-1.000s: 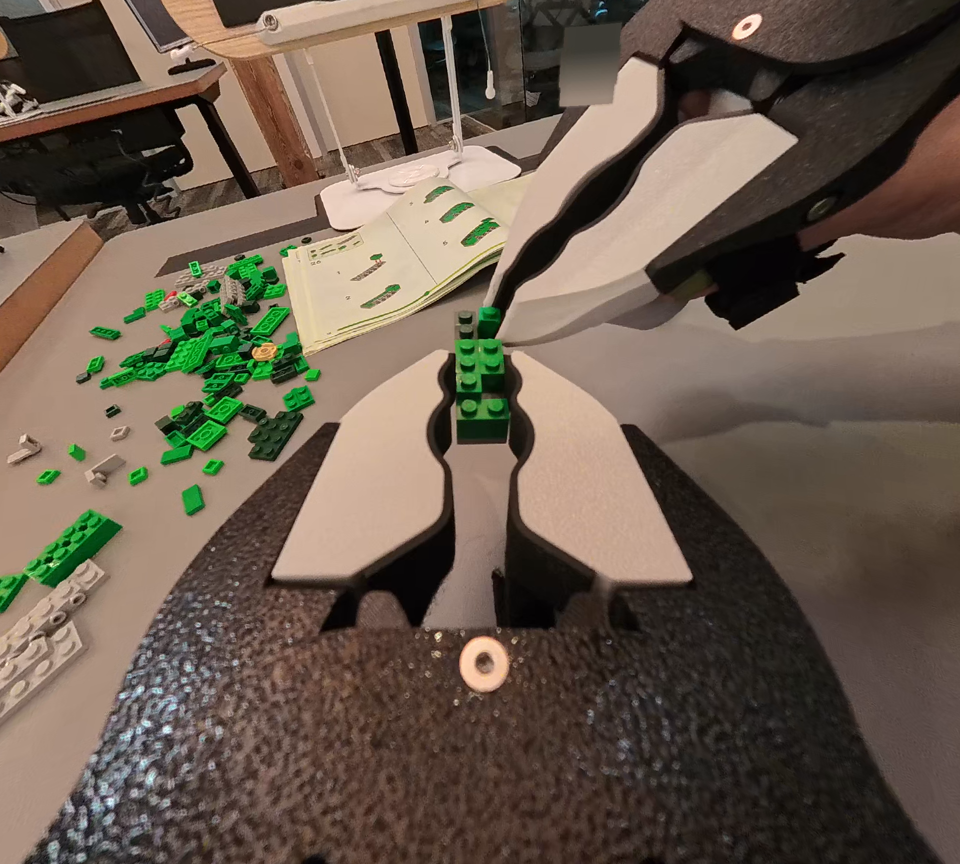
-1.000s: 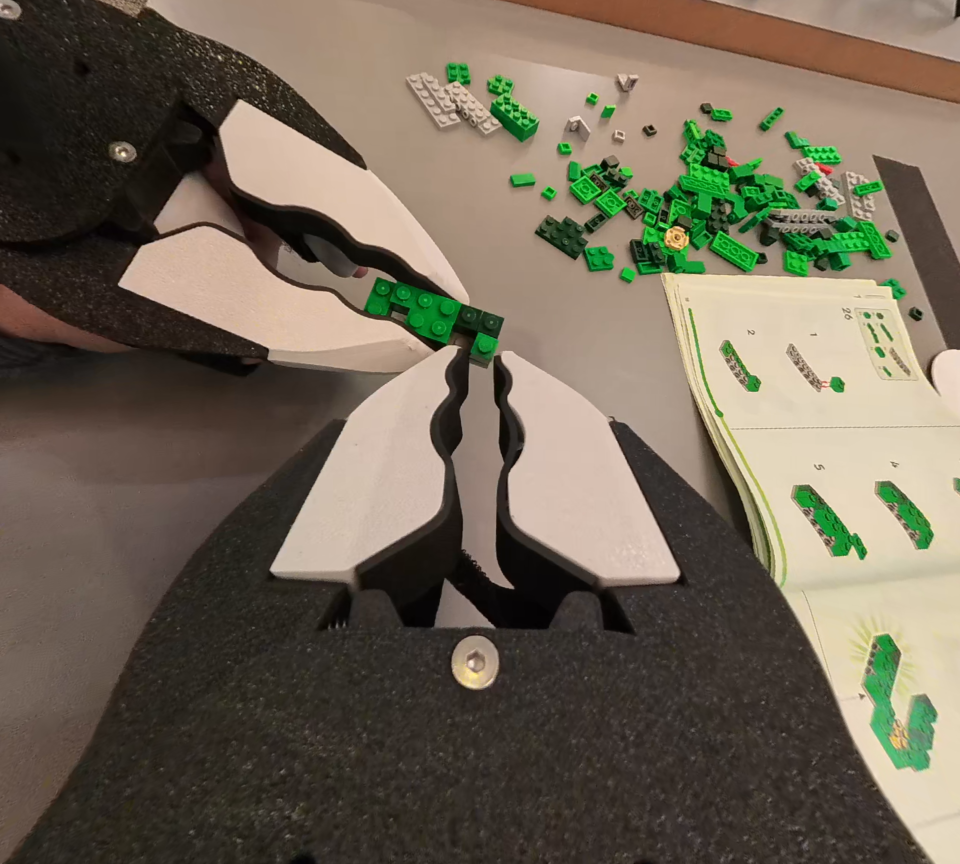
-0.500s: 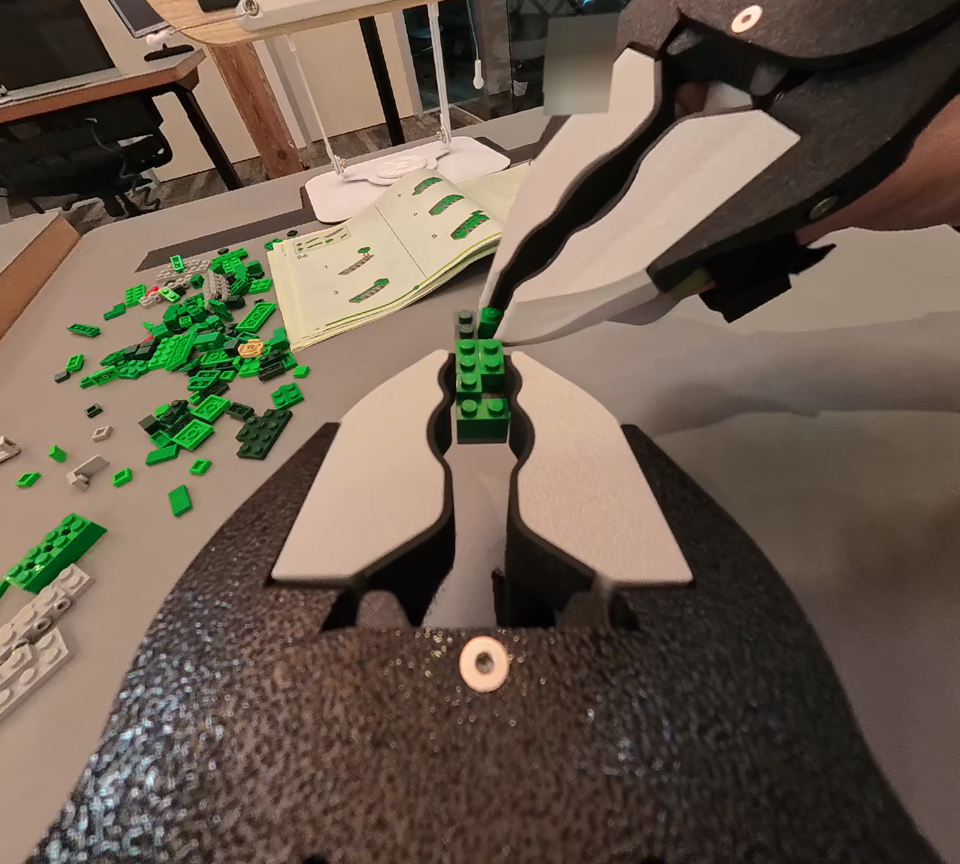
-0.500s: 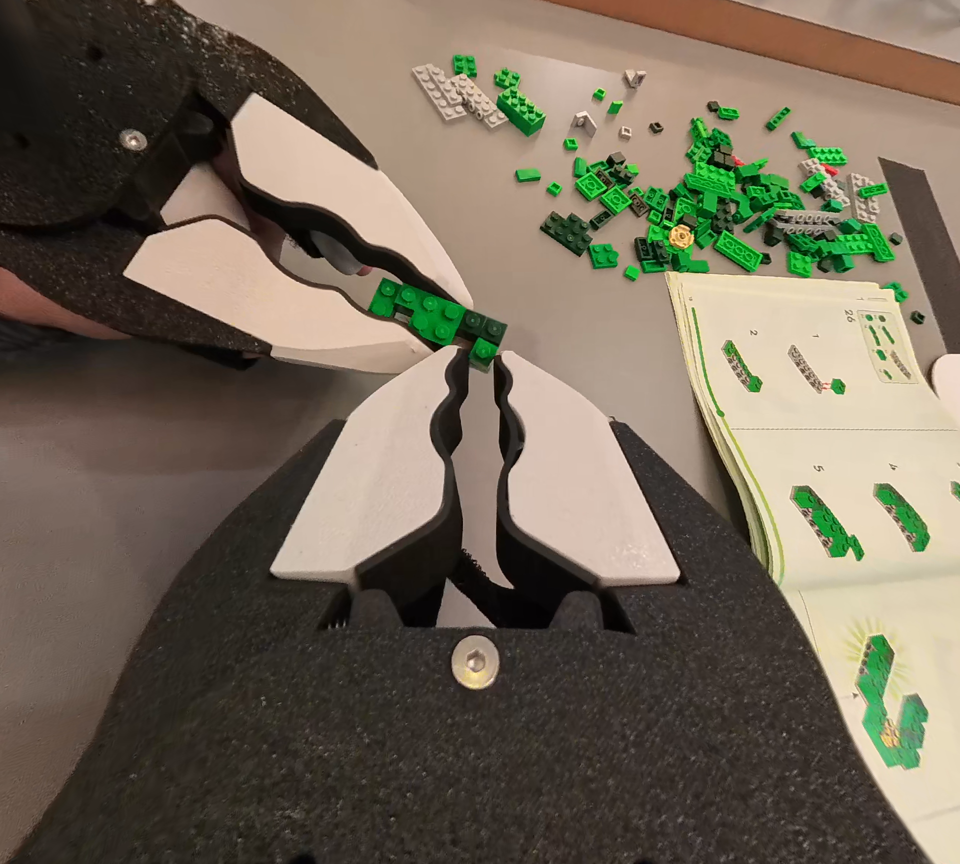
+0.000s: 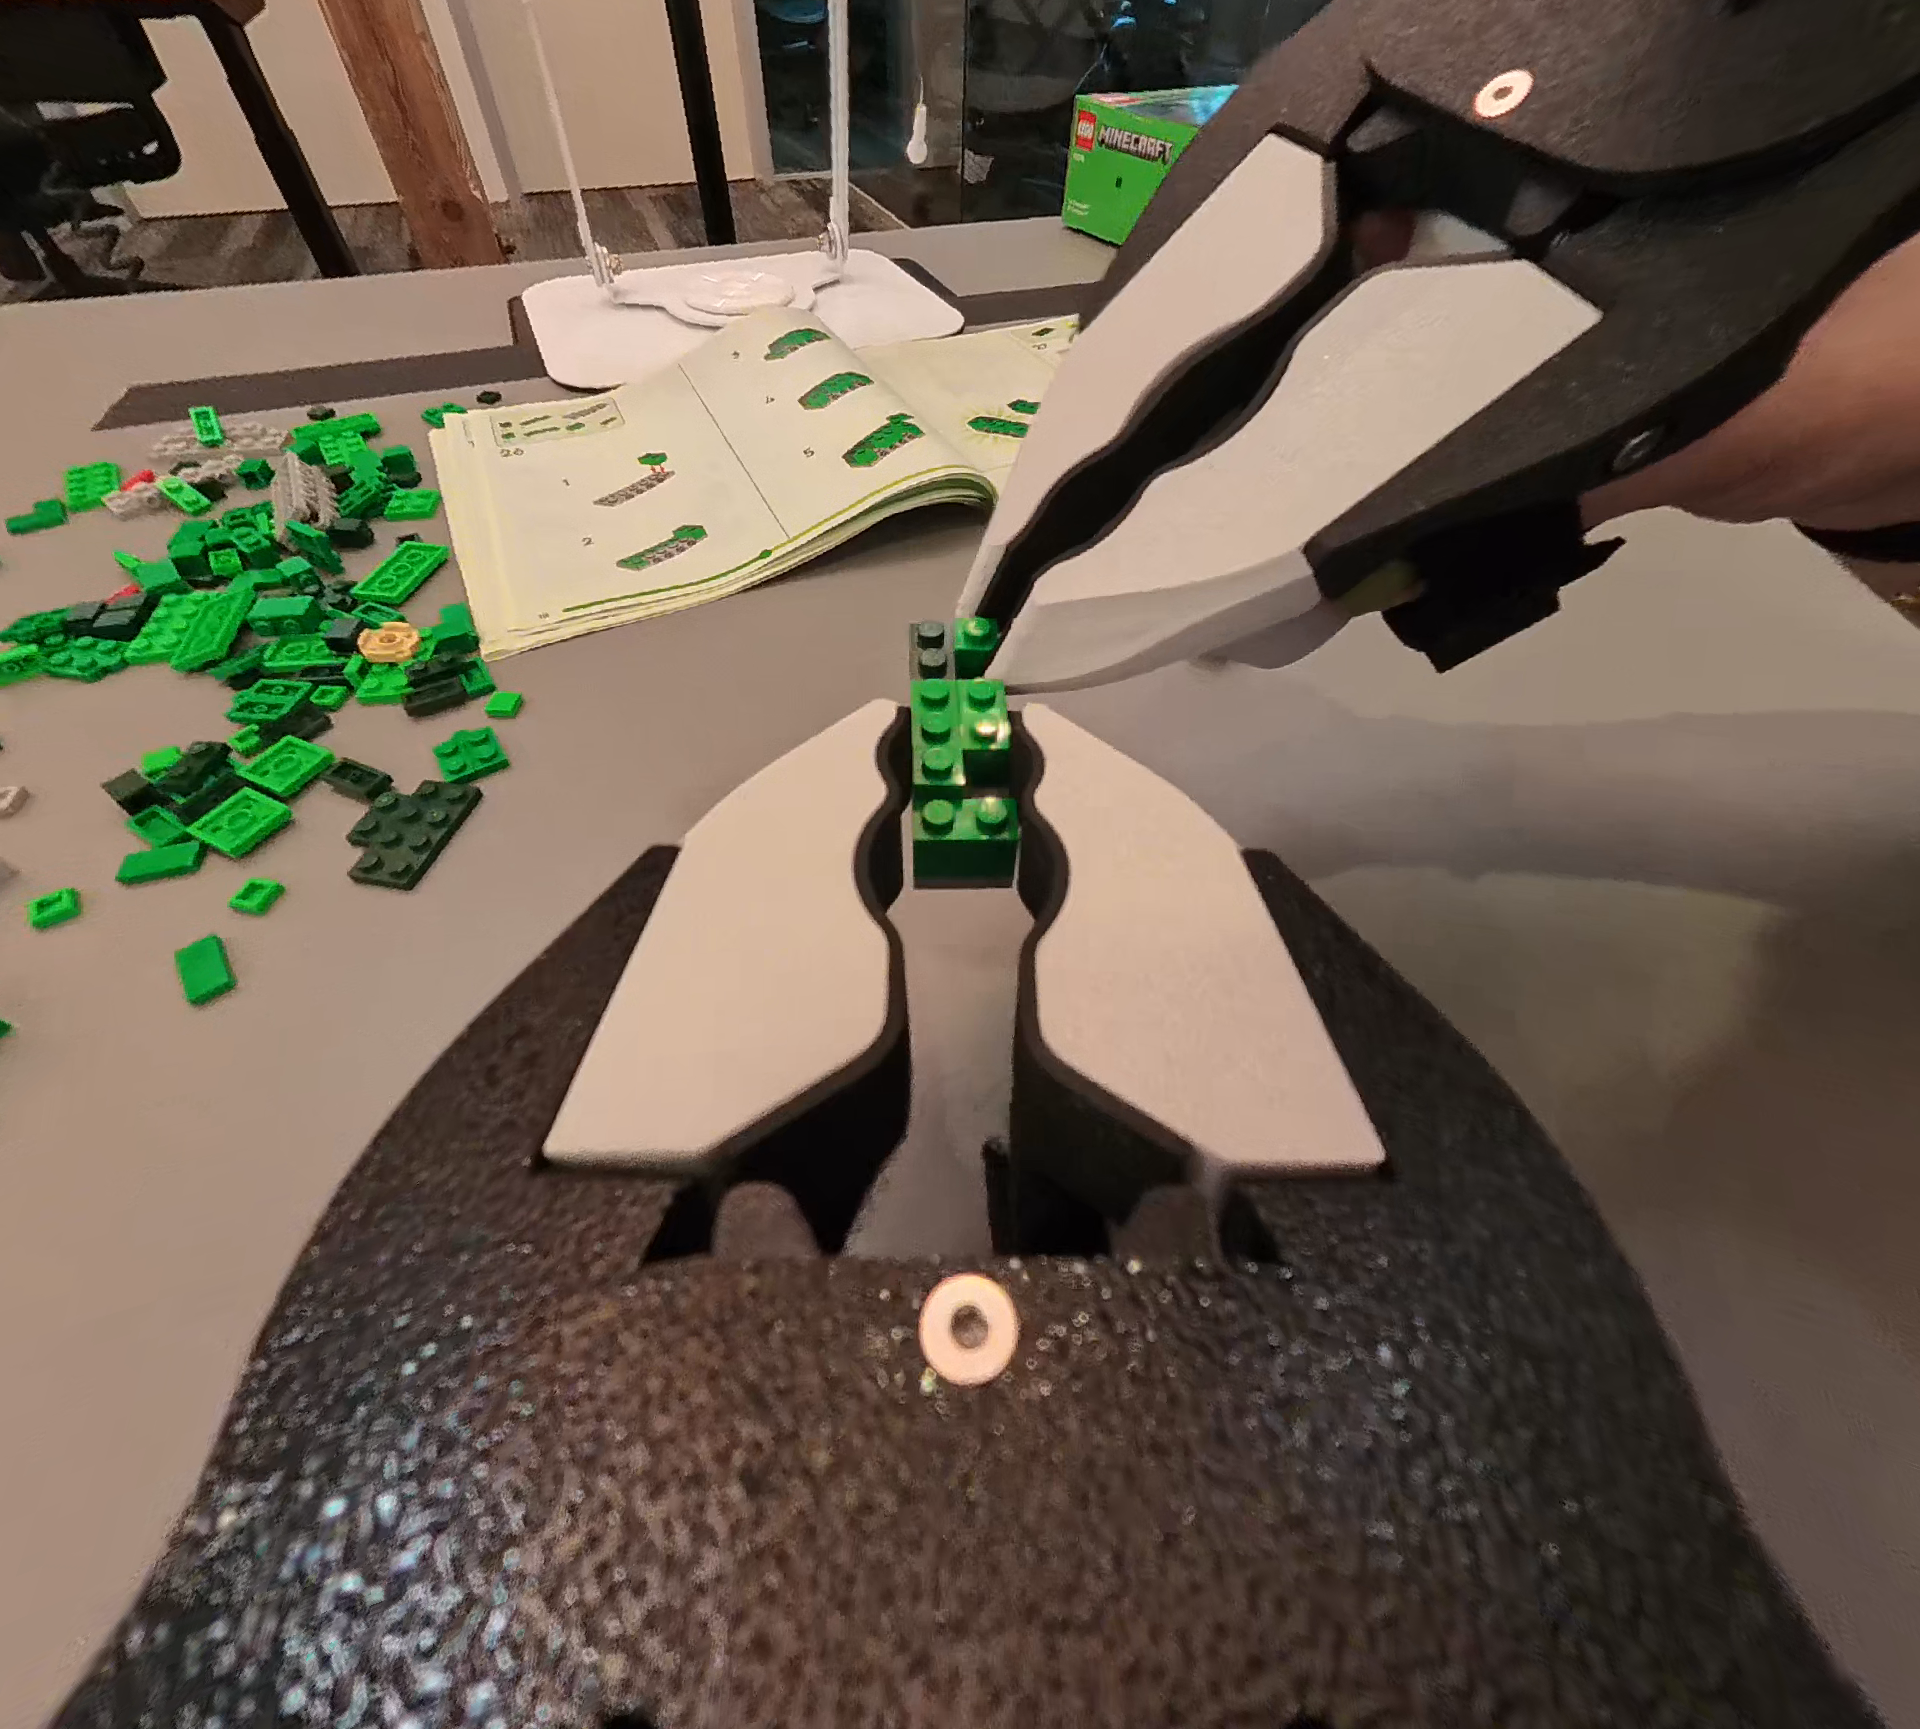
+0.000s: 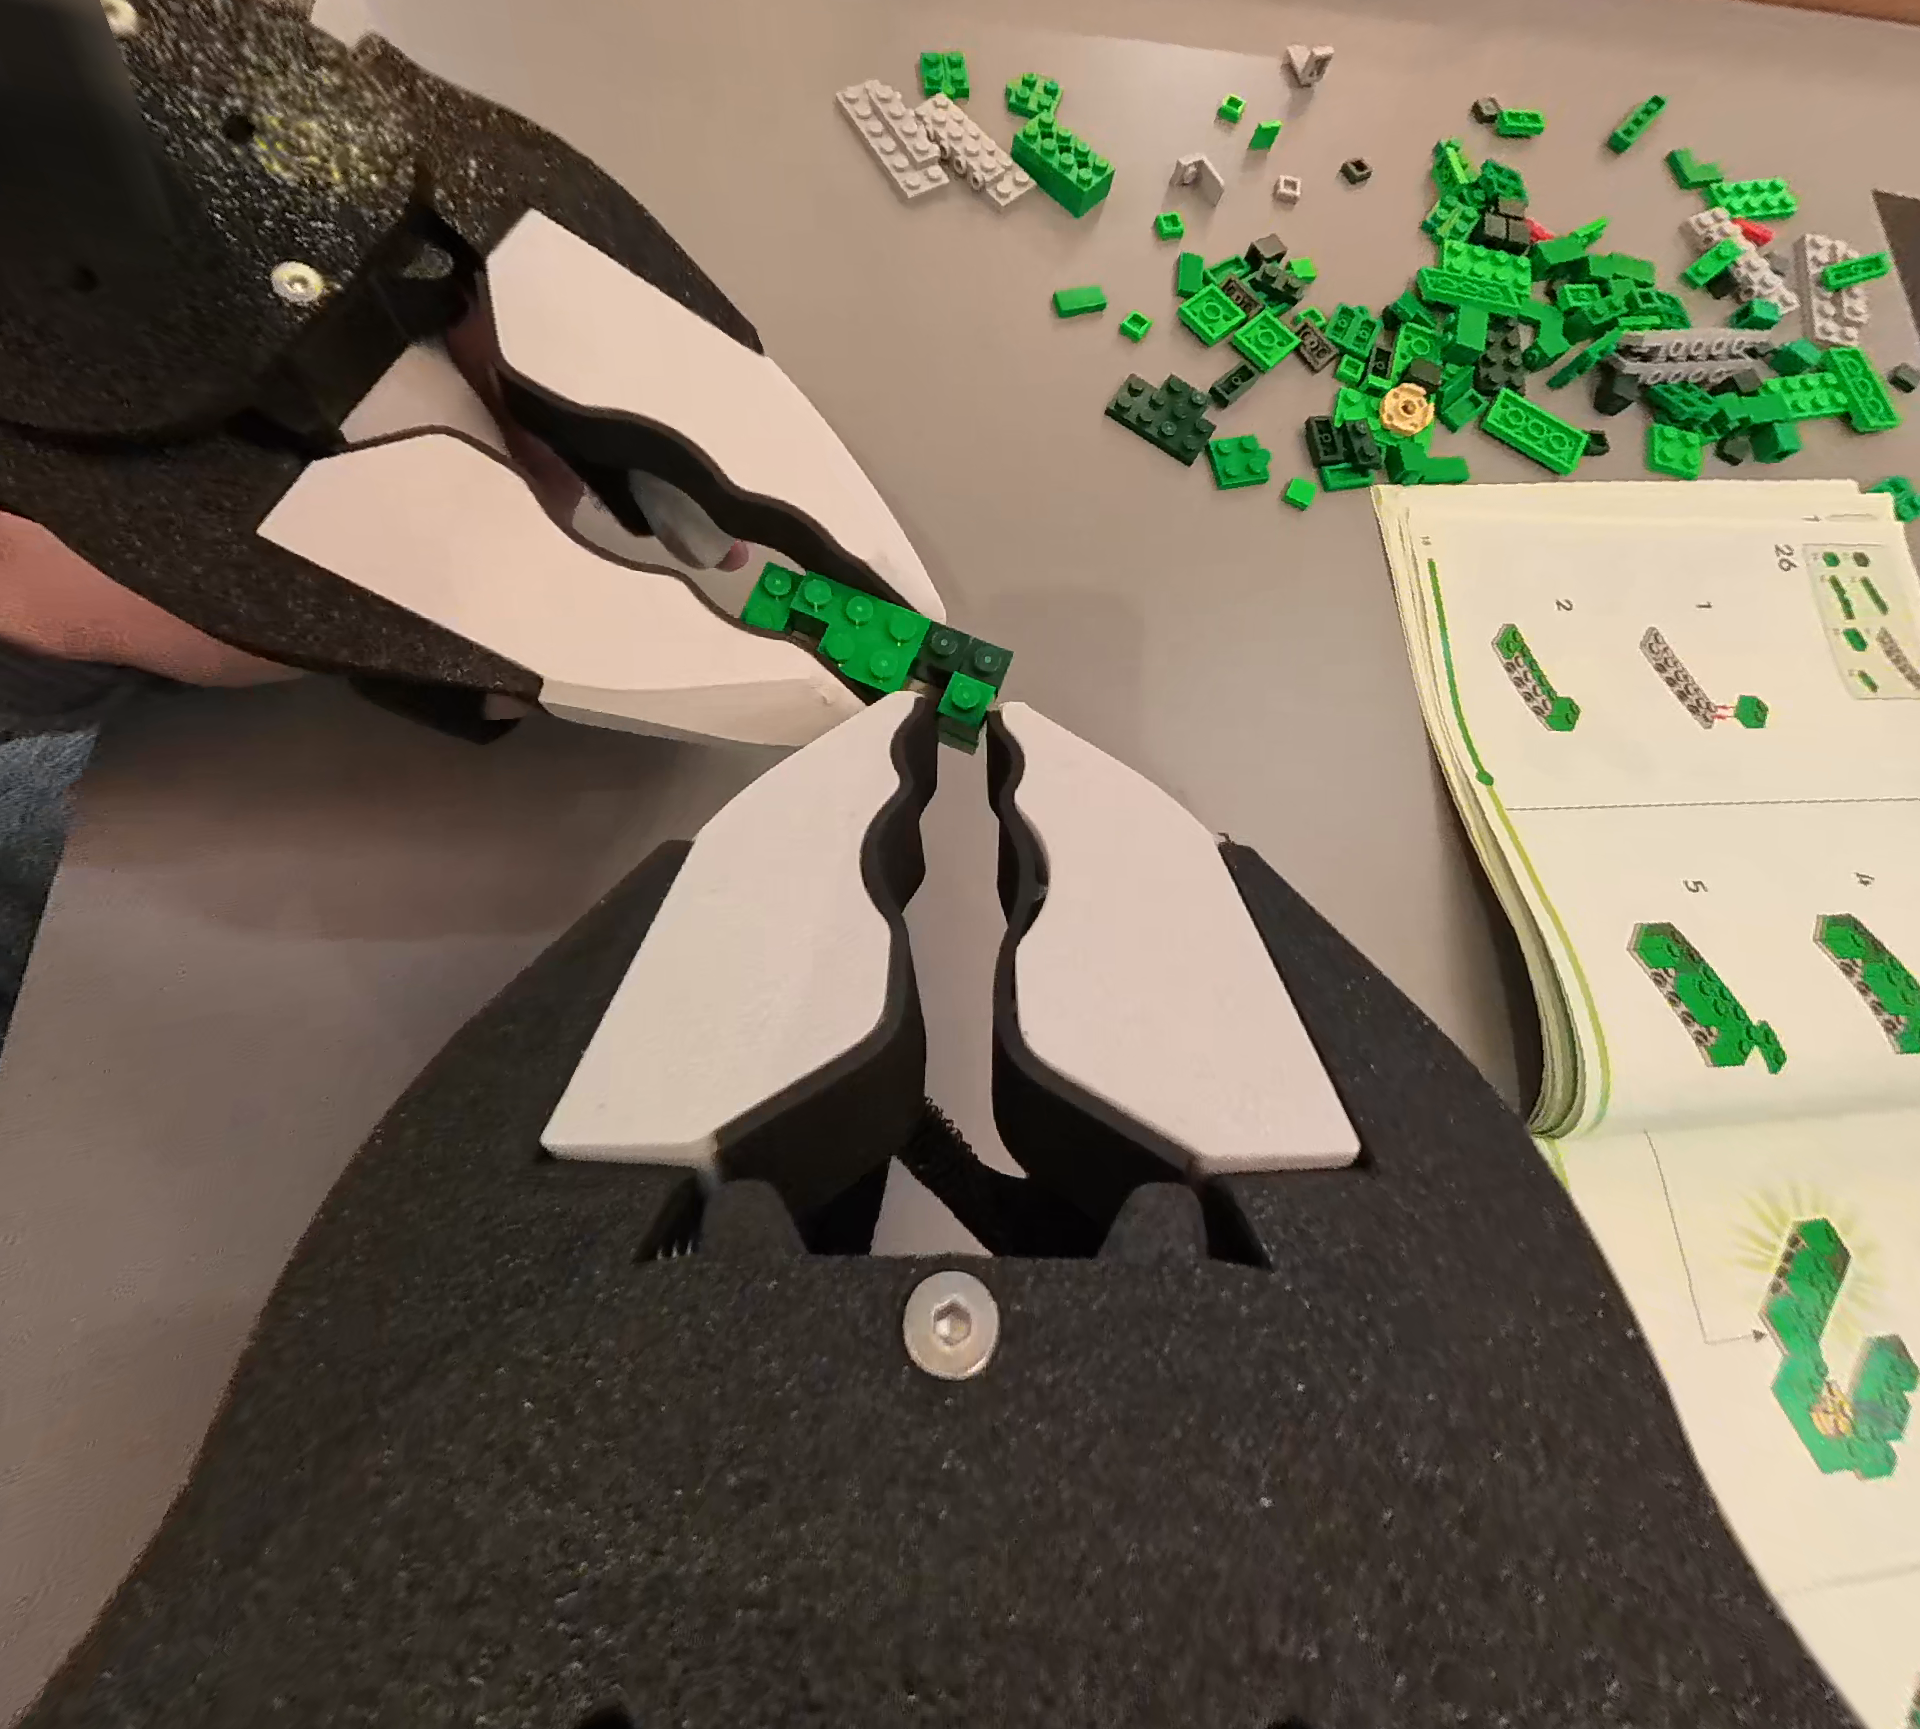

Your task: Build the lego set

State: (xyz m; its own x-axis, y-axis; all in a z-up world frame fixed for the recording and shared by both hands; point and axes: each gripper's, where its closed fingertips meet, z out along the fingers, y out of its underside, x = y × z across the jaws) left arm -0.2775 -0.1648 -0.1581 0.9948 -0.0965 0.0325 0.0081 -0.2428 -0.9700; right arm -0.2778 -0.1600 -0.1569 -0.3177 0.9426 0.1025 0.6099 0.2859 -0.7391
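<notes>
Left tongs point(image 5: 961, 723), centre of the left wrist view, are closed most of the way on a small green brick assembly point(image 5: 961, 775); both inner faces press its sides and it is held clear of the counter point(image 5: 1558, 952). Right tongs point(image 6: 951, 718), centre of the right wrist view, are narrowed to a slim gap at the tips and pinch a small green brick point(image 6: 966, 700) at the far end of that assembly. In the left wrist view the right tongs enter from the upper right, tips touching the assembly's far end beside a dark green piece. A pile of loose bricks point(image 5: 249, 609), mostly green with some grey, lies at the left of that view; grey plates point(image 6: 930, 141) lie apart at the upper centre of the right wrist view. An open instruction booklet point(image 5: 727, 474) lies beyond the assembly, beside the pile. A green box point(image 5: 1132, 162) stands at the counter's far edge, upper right; its contents cannot be seen.
</notes>
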